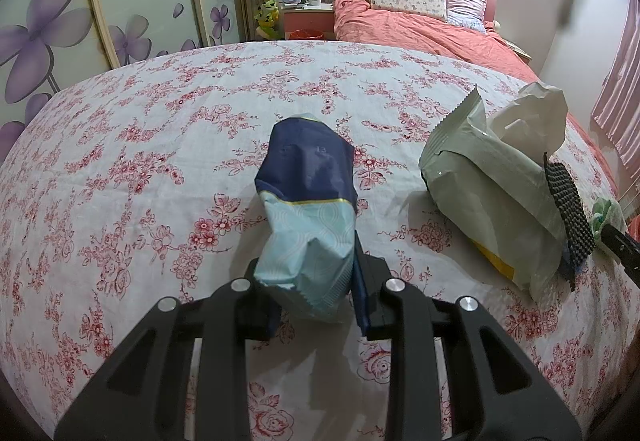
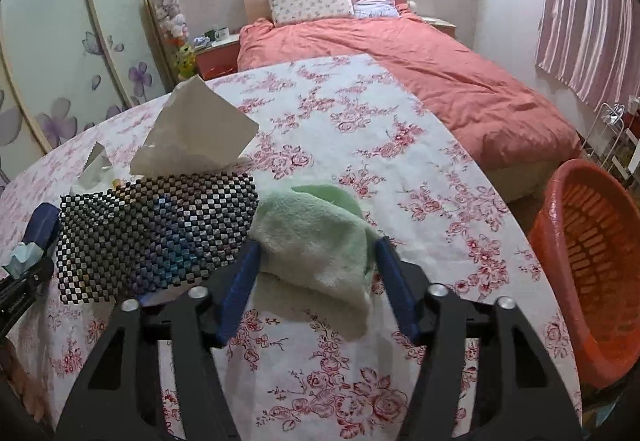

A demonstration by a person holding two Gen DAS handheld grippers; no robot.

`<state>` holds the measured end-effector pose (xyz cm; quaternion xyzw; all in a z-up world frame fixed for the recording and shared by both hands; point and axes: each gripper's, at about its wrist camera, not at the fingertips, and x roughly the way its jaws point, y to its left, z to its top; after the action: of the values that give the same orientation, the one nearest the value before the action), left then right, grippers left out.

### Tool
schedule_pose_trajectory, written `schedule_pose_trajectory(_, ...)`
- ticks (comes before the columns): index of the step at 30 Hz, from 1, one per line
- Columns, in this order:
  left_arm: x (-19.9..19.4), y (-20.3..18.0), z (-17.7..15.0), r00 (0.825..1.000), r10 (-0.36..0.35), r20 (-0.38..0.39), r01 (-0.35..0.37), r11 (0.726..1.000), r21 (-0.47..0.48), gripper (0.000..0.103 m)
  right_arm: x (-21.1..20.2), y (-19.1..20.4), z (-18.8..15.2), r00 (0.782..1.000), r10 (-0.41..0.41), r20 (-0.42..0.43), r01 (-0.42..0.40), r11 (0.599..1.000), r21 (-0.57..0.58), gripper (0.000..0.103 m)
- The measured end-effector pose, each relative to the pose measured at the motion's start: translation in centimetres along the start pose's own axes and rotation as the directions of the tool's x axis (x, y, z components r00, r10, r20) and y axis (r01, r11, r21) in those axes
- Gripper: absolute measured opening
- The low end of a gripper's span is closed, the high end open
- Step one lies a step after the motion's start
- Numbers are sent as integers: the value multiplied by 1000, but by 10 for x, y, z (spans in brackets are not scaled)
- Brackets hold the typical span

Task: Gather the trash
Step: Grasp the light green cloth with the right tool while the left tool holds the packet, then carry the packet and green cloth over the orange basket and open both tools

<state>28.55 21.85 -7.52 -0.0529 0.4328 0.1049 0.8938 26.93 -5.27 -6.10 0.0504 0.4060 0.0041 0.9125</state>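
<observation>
Gripping crumpled navy-and-teal wrapper [image 1: 310,217]

Home bedroom — bed [image 2: 420,69], pillows [image 2: 310,1], wardrobe [image 1: 100,1]

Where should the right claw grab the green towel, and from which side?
Grip the green towel across its bunched middle, coming in low from its near edge. It lies folded in a soft heap on the tablecloth, and the right claw already straddles it with fingers on both sides. The checkered mat sits close on the left, so probably avoid that side.
</observation>
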Motion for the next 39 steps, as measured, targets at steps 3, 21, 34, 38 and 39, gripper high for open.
schedule_pose_trajectory(3, 0, 0, 0, 1000, 0, 0, 0, 1000, 0, 29, 1, -2, -1, 1000, 5, -15, -5, 1000, 11, 39)
schedule_pose_trajectory(21, 0, 1, 0, 1000, 0, 1, 0, 1000, 0, 28, -3, -14, -8, 999, 16, -34, -15, 999, 35, 9)
schedule_pose_trajectory(34, -27, 0, -10, 995, -84, 60, 83, 996, 19, 24, -46, -44, -20, 998, 47, 42, -50, 997, 60, 9)
schedule_pose_trajectory(38, -54, -9, -9, 987, -125, 105, 121, 992, 38, 24, -59, -49, -22, 995, 67, 70, -72, 995, 68, 9)
schedule_pose_trajectory(39, -62, -13, -9, 983, -137, 121, 132, 990, 48, 24, -62, -51, -23, 994, 68, 80, -74, 995, 69, 9)
